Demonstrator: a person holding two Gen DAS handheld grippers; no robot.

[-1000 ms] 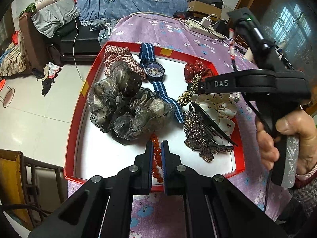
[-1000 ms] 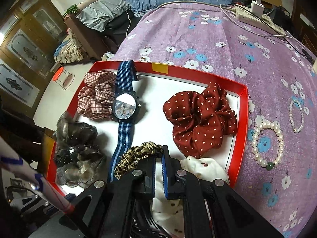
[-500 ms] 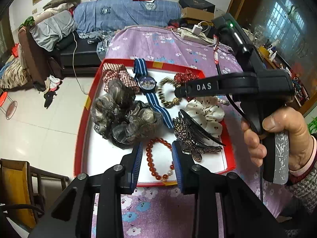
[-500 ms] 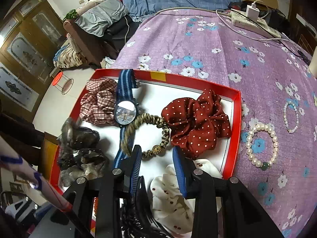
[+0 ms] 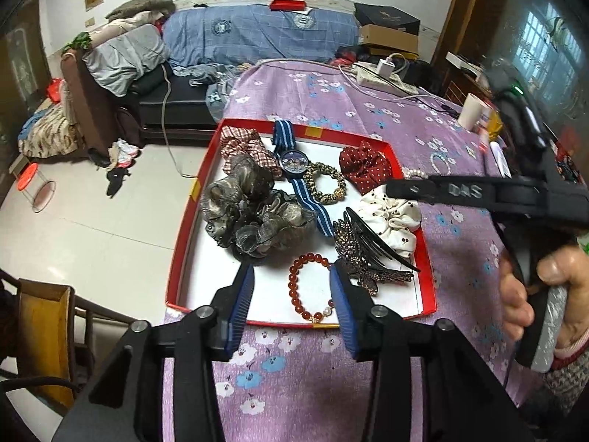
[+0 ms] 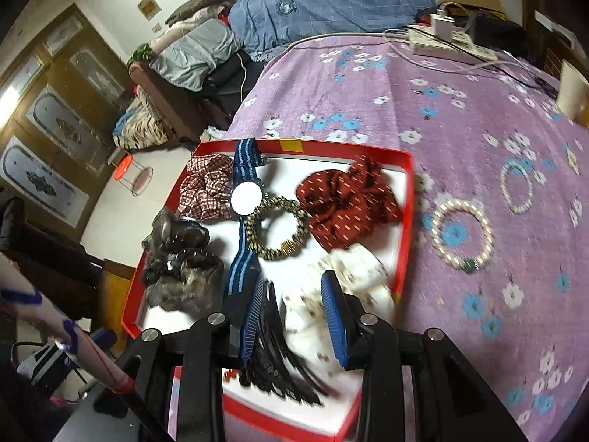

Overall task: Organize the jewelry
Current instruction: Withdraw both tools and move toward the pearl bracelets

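A red tray [image 5: 186, 236] with a white floor holds a red bead bracelet [image 5: 308, 287], a leopard hair tie [image 5: 325, 183], a blue striped watch [image 5: 294, 162], scrunchies and a dark hair claw [image 5: 368, 254]. My left gripper [image 5: 292, 296] is open and empty, just above the bead bracelet at the tray's near edge. My right gripper [image 6: 292, 318] is open and empty over the tray [image 6: 403, 243], above the white scrunchie [image 6: 353, 276] and hair claw [image 6: 279, 353]. The hair tie [image 6: 278, 228] lies beside the watch [image 6: 244, 199]. Two pearl bracelets [image 6: 462, 237] lie on the purple cloth right of the tray.
The purple flowered cloth [image 6: 478, 331] covers the table. A power strip with cables [image 6: 445, 42] and a paper cup [image 5: 471, 110] stand at the far side. A wooden chair [image 5: 44, 335] stands left of the table. A sofa with bedding [image 5: 257, 37] is behind.
Both grippers were shut a second ago and have opened. The left let go of the red bead bracelet, the right let go of the leopard hair tie. Both have drawn back from the tray.
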